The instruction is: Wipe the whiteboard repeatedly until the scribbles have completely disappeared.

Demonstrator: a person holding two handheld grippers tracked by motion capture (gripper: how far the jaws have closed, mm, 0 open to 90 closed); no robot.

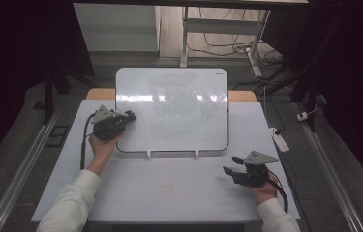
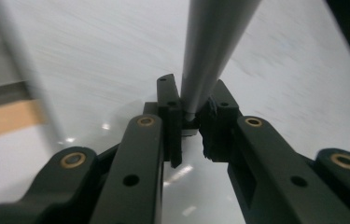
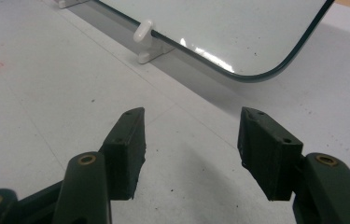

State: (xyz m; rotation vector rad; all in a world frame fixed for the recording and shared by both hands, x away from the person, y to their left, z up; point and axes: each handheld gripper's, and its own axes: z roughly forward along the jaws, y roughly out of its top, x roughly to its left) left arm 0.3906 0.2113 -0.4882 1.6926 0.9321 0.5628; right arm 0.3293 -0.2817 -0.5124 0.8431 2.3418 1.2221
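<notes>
The whiteboard (image 1: 172, 110) stands propped on two white clips at the far middle of the counter (image 1: 169, 193), and its face reads as wiped over most of its area, with only faint grey smears left near the centre, so the work is judged to be well along with a residual pass remaining. The left gripper (image 1: 129, 116) sits at the board's left edge, jaws clenched on a grey pen (image 2: 210, 51) whose shaft runs up over the board face. The right gripper (image 1: 233, 165) rests on the near right counter, jaws released and holding nothing.
</notes>
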